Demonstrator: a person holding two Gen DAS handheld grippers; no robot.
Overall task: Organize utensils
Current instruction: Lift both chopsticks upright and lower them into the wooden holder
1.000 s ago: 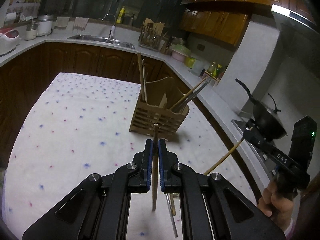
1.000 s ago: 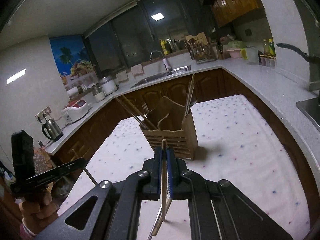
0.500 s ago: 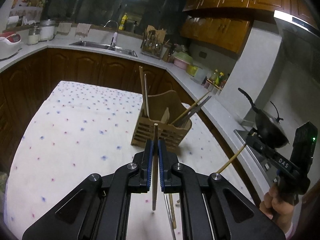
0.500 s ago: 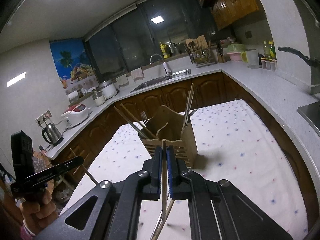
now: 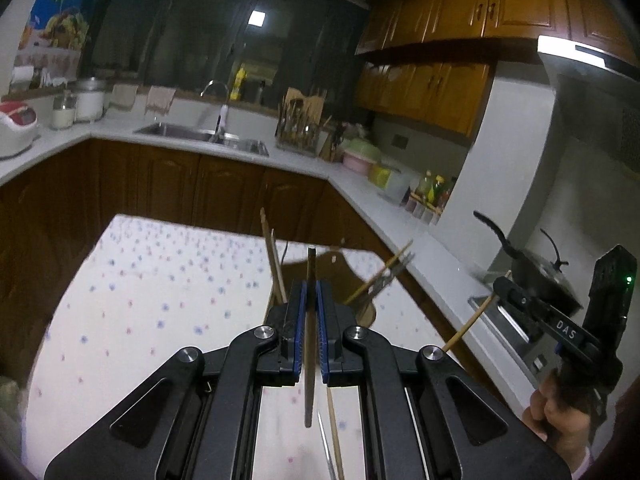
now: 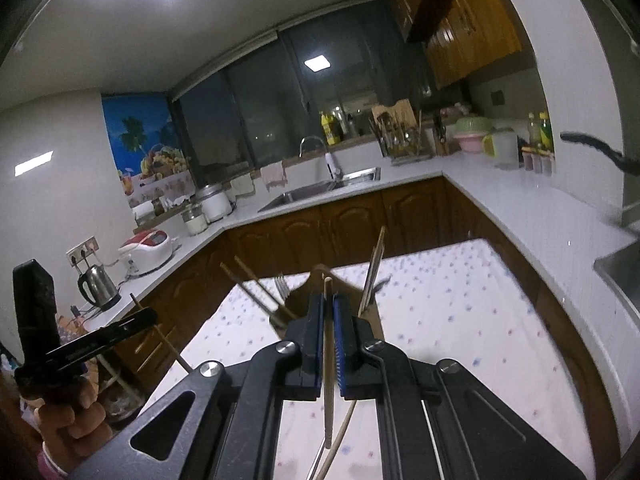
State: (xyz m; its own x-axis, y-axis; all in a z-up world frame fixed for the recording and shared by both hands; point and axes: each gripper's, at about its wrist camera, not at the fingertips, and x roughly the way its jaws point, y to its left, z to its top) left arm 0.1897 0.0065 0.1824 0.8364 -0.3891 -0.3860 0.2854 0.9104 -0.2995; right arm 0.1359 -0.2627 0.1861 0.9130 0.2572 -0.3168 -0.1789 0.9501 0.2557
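- The left gripper (image 5: 309, 300) has matt black plastic arms, shiny round metal pivot caps and blue ribbed pads.
- The chopstick (image 5: 309, 344) between those pads looks like dark, smooth wood.
- The right gripper (image 6: 329, 312) is built of the same matt black plastic, with blue pads.
- Its chopstick (image 6: 328, 364) is pale, smooth wood or bamboo.
- The utensil holder (image 6: 320, 280) is brown wood with a dull finish.
- The fork (image 6: 282, 286) in it is bright metal.
- The tablecloth (image 5: 160, 292) is soft white cloth with a printed dot pattern.
- The countertop (image 6: 520, 208) is pale, smooth and stone-like.
- The cabinets (image 5: 440, 20) are glossy varnished wood.
- The kettle (image 6: 98, 290) is polished metal.
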